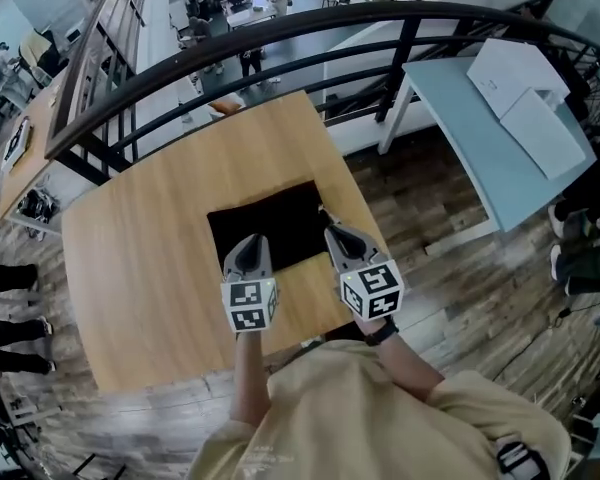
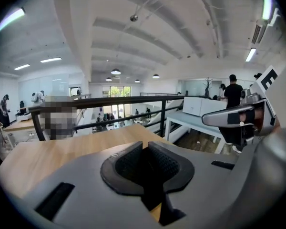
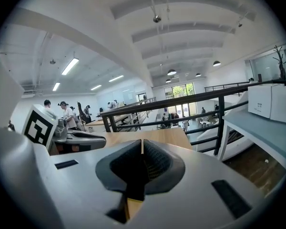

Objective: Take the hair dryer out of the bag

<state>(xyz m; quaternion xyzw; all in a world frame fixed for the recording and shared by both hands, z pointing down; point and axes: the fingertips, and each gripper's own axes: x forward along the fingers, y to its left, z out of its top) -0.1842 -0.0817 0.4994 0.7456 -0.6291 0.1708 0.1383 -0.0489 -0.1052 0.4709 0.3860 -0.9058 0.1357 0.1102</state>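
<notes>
A flat black bag (image 1: 270,223) lies in the middle of the wooden table (image 1: 140,268). No hair dryer shows in any view. My left gripper (image 1: 248,241) hovers over the bag's near left edge, jaws shut and empty. Over the bag's near right corner, my right gripper (image 1: 331,230) is shut too, with nothing in it. In the left gripper view the left gripper's (image 2: 144,145) pads meet over the tabletop, and the right gripper (image 2: 233,116) shows at the right. The right gripper view has its own pads (image 3: 142,142) pressed together and the left gripper (image 3: 79,140) at the left.
A dark metal railing (image 1: 280,30) runs just past the table's far edge, with a lower floor and people beyond. A pale blue table (image 1: 480,128) carrying white boxes (image 1: 525,93) stands to the right. Wood floor separates the two tables.
</notes>
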